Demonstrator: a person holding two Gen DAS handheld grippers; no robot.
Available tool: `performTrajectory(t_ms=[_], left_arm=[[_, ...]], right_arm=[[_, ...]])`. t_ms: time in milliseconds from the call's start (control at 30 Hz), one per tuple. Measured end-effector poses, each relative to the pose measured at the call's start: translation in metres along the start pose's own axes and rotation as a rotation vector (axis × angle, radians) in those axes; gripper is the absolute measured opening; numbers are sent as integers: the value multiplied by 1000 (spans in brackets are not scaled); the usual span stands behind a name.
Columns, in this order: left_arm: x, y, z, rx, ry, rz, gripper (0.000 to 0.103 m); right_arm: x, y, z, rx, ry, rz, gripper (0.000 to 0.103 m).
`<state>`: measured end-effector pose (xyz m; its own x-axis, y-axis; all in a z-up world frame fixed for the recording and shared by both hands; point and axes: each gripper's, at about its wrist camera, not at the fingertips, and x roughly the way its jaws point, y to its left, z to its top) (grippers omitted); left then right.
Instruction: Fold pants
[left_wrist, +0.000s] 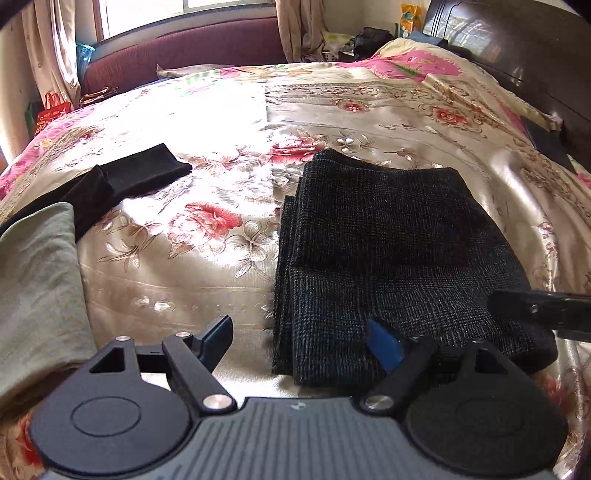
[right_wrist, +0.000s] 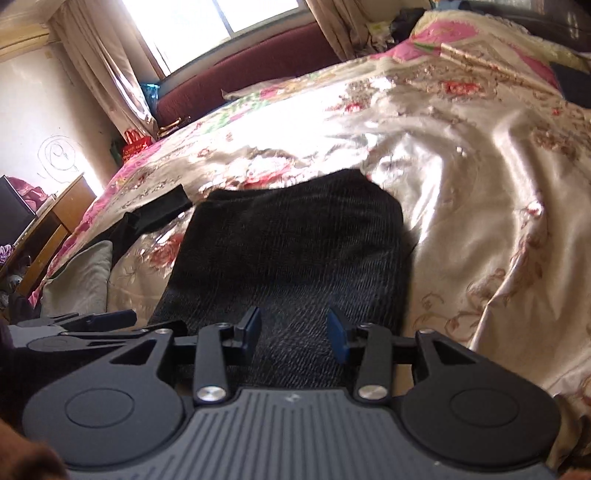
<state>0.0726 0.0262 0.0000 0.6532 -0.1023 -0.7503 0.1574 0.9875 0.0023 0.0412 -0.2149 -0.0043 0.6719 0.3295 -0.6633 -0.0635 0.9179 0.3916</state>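
The folded pants (left_wrist: 388, 251) lie on the bedspread (left_wrist: 424, 122), near the bed's near edge. To their left, well apart, lies another folded garment (left_wrist: 122, 181), with a pillow (left_wrist: 40, 288) nearer. A sofa (left_wrist: 177, 51) stands behind.

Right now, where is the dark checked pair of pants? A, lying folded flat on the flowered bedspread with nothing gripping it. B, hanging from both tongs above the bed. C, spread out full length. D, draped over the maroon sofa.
A: the dark checked pants lie folded on the flowered bedspread, and both tongs stand empty.
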Motion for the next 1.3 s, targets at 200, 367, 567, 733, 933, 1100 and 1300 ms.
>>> performTrajectory(t_ms=[200, 367, 567, 733, 933, 1100, 1300], left_arm=[[-6, 11, -12, -52, 4, 4, 94], [-9, 10, -14, -49, -7, 8, 94], [-11, 6, -16, -40, -12, 9, 94], [-12, 4, -22, -51, -8, 8, 94], [-14, 1, -32, -54, -12, 8, 94], [-15, -3, -37, -53, -9, 7, 94], [-17, -2, -42, -58, -20, 7, 94]], right_arm=[[2, 1, -9, 10, 11, -40, 41], [-13, 12, -14, -13, -46, -27, 42], [-4, 19, -24, -45, -11, -43, 41], [-12, 19, -26, -23, -45, -31, 42], [-19, 23, -50, -43, -86, -48, 42], [-16, 31, -51, -80, -68, -44, 42], [-17, 31, -54, -70, -77, -48, 42]])
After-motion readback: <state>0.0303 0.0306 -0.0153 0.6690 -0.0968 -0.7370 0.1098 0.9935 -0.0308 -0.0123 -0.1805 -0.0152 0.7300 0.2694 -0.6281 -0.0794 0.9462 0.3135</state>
